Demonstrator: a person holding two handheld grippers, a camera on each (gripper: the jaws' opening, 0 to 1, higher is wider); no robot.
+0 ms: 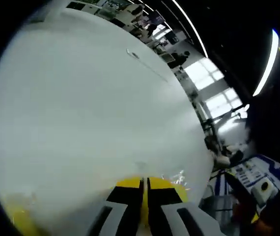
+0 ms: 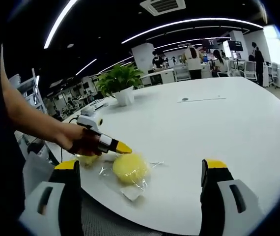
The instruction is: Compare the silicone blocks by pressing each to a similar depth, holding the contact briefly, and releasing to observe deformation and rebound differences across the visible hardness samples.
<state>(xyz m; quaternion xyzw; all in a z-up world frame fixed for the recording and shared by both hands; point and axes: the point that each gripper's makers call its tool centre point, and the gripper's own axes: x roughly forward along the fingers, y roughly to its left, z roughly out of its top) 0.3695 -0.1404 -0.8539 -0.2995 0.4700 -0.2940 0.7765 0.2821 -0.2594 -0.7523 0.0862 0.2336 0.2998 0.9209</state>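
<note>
Left gripper (image 2: 123, 147): jaws closed together, tip held against the yellow silicone block (image 2: 129, 168) (clear-wrapped).
Right gripper (image 2: 142, 169): jaws spread wide, nothing held.
White table (image 2: 218, 128): block rested near its edge.

Pale yellow silicone block (image 2: 129, 168), seemingly clear-wrapped, on white table (image 2: 218, 123); jaws black, yellow-tipped.

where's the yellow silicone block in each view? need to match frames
Left gripper view: the yellow silicone block sits bottom centre, right behind the shut left gripper tips.
Right gripper view: the block lies lower centre-left in clear wrap, with the left gripper tip at its upper edge.
Shared landmark: the white table.
</note>
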